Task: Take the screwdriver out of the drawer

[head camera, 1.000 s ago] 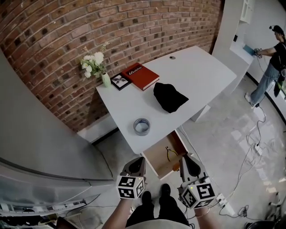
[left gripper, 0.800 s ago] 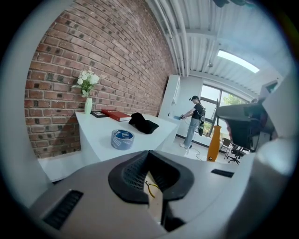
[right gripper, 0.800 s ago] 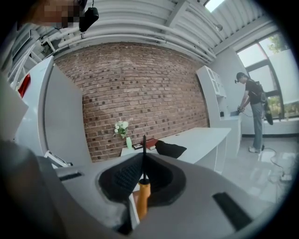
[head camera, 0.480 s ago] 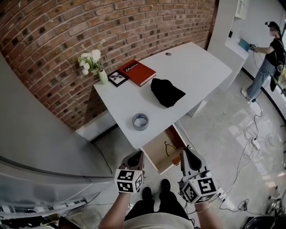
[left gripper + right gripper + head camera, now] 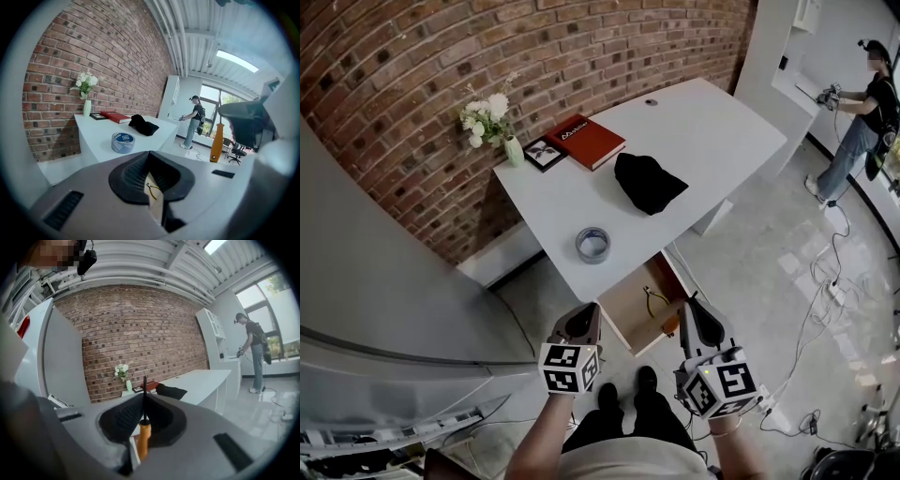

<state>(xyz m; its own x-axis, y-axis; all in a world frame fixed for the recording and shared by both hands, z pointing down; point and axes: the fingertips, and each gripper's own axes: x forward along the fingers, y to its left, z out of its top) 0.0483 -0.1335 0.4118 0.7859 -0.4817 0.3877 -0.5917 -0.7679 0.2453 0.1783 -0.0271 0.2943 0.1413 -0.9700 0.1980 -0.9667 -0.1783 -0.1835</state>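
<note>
Our right gripper (image 5: pixel 143 399) is clamped on the screwdriver (image 5: pixel 142 439) by its orange handle, shaft up. It's a thin hold, so we could see it twist and drop. Our left gripper (image 5: pixel 150 161) is nearly closed, empty.

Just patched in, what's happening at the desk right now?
A person works two hand-held grippers at the white desk's open drawer. The right hand-held gripper is shut on the orange-handled screwdriver, shaft pointing up, near the drawer's front. The left hand-held gripper is empty, jaws about together. A pair of pliers lies in the drawer.
</note>
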